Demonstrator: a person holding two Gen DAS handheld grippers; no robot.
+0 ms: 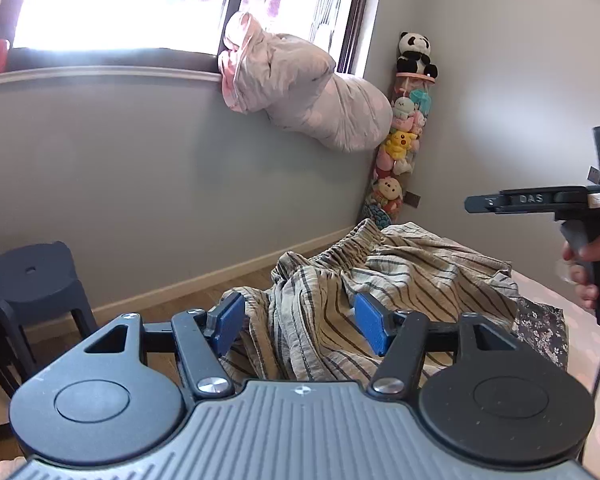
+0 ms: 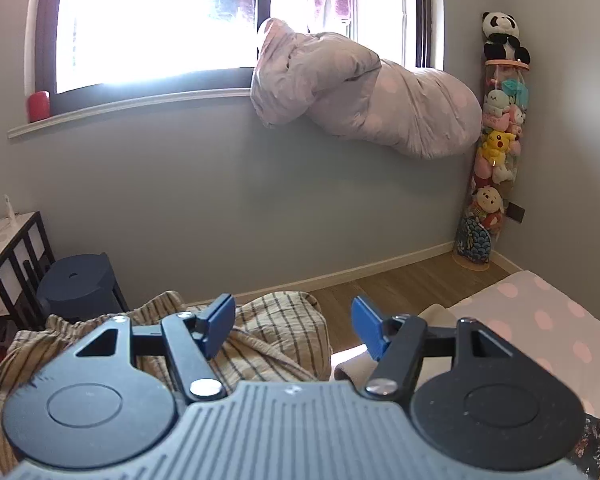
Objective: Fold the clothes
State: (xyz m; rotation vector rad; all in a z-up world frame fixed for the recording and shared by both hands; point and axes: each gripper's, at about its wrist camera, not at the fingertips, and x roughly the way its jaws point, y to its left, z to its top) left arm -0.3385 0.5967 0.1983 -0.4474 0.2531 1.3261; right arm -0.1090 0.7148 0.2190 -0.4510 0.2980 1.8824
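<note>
Bedroom w/ a pink-dotted bed; striped garment is bunched at its near left edge. Left gripper and right gripper both gape wide w/ nothing held, prob hovering above the cloth to pick a grab spot.

Beige cloth crossed by dark stripes is shown on the striped garment, bunched at six o'clock. Blue pads are carried on black fingers by the left gripper and the right gripper. A white bed sheet dotted in pink is seen at four o'clock. Pale grey with pink spots is worn by the duvet at one o'clock. Navy is seen on the stool, at eight o'clock, and red on the cup, at ten o'clock.
</note>
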